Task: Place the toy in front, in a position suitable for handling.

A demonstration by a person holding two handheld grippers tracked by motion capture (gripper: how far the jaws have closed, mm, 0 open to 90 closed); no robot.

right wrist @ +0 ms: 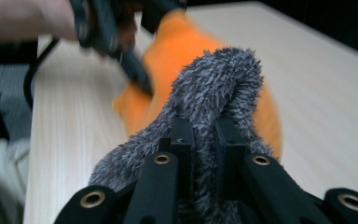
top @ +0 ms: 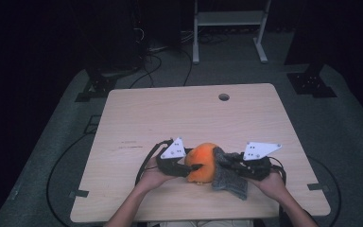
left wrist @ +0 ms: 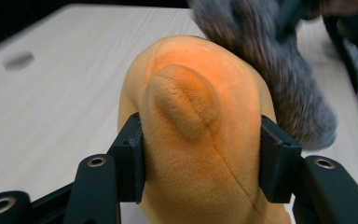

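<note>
Your left hand-held gripper (left wrist: 200, 158) has its jaws pressed against both sides of the orange plush toy (left wrist: 200, 140), which bulges between them in the lower middle of the left gripper view. In the high view the toy sits low and centre on the surface (top: 170, 113), between your two hands. Your right hand-held gripper (right wrist: 204, 140) is pinched nearly closed on a fold of the grey fuzzy cloth (right wrist: 223, 84), which drapes over the toy's right side and hangs onto the surface just below it.
</note>
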